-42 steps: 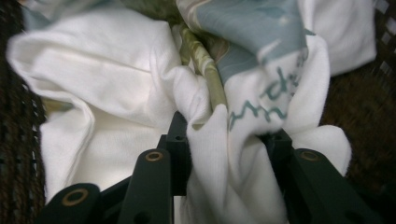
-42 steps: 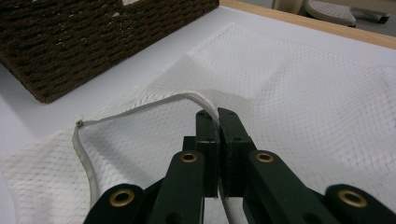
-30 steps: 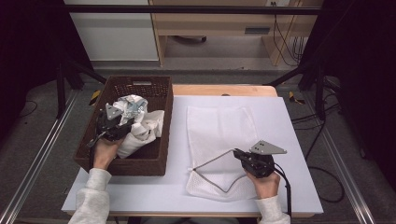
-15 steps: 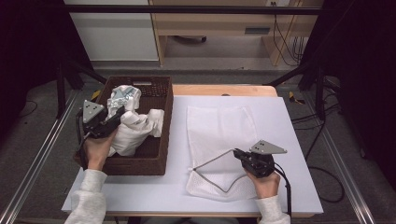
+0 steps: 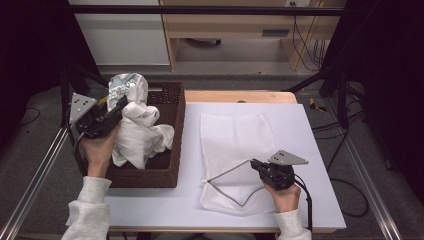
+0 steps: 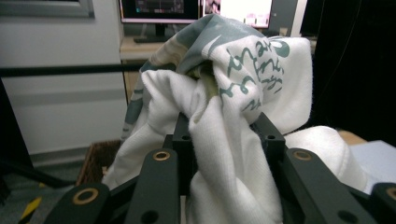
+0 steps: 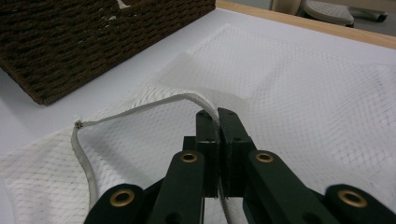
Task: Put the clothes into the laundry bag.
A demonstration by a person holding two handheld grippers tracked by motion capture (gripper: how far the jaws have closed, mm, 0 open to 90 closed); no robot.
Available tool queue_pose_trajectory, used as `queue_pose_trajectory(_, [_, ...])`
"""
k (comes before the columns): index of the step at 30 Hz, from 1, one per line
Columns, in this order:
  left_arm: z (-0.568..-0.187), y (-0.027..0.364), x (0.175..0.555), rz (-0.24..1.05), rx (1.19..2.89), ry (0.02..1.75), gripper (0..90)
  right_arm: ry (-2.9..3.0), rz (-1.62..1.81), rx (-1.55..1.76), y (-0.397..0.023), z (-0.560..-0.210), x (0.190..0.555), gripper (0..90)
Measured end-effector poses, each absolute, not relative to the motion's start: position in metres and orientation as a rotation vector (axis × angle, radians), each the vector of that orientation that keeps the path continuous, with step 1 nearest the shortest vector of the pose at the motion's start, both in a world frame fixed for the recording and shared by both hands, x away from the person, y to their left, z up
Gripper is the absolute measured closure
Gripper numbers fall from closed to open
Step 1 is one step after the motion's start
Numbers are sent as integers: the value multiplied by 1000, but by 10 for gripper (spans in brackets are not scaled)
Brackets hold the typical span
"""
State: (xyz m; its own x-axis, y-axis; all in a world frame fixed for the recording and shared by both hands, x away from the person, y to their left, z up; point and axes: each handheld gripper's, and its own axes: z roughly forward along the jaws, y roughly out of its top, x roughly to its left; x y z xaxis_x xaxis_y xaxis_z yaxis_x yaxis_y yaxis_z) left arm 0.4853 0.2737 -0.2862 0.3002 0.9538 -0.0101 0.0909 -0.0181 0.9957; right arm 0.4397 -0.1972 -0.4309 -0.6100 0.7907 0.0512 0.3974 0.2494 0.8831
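Left gripper (image 5: 118,106) raised, clamping garment (image 5: 137,135), above basket (image 5: 172,145)

My left black two-jaw gripper (image 5: 119,106): matte black body, grey three-cornered plate on top, brass-ringed pivot holes on the linkage arms. My right black two-jaw gripper (image 5: 253,164): same build, same grey plate, black cable trailing to lower right. Light grey fleecy sleeves, ribbed cuffs.
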Motion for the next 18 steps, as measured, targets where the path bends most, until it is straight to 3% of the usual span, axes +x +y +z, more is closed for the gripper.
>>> queue_pose_trajectory(18, [-192,243,456,1018,1250,878,675,2124,1320,1084,-197,-431,440,880])
